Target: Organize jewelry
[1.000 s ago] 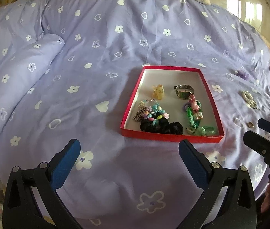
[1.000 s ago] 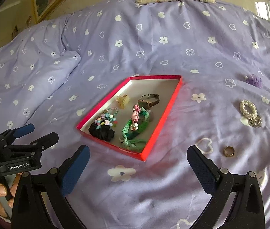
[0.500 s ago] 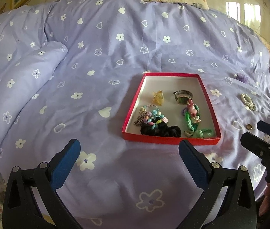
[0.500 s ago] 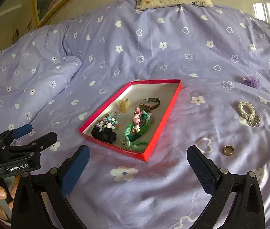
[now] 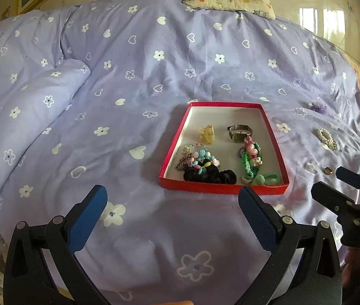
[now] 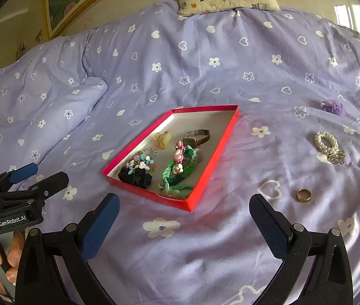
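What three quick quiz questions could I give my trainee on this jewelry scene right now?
1. True or false: the gold ring lies inside the red box.
2. Which lies farthest from the box: A) pearl bracelet, B) purple hair tie, C) the ring?
3. Fill in: the left gripper and right gripper both stand ____, holding nothing.

Key: 1 false, it is on the bedspread; 2 B; 3 open.

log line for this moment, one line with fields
left gripper open, empty | right gripper open, empty | red tray part filled | ring, pearl bracelet, purple piece loose on bedspread
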`<state>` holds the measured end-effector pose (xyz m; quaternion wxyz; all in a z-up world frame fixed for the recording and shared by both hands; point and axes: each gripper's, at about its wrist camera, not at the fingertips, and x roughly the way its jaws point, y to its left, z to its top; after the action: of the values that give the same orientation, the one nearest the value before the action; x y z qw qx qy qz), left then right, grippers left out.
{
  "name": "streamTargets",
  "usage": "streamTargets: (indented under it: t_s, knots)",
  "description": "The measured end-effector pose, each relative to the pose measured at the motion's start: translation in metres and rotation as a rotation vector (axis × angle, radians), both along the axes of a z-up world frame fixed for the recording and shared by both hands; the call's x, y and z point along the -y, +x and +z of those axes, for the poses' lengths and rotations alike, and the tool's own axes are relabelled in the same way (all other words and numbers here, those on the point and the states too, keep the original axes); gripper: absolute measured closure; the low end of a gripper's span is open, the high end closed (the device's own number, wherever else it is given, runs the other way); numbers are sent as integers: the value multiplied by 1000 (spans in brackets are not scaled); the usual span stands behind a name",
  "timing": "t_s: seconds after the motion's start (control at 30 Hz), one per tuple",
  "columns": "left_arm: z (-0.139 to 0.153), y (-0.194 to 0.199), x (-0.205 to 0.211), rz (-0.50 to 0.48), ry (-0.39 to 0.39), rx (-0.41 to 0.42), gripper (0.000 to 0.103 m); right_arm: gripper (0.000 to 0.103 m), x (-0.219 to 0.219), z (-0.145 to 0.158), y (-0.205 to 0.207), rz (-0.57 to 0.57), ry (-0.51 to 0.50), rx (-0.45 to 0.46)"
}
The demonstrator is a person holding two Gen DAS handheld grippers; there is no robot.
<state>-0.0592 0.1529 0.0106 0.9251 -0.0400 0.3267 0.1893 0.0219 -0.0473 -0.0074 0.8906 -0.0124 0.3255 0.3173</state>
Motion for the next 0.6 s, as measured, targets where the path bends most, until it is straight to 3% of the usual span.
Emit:
streamTargets:
  t_s: [0.6]
  knots:
    - [-1, -1, 3, 2, -3, -3, 0, 0, -1, -1, -1, 1, 1, -1]
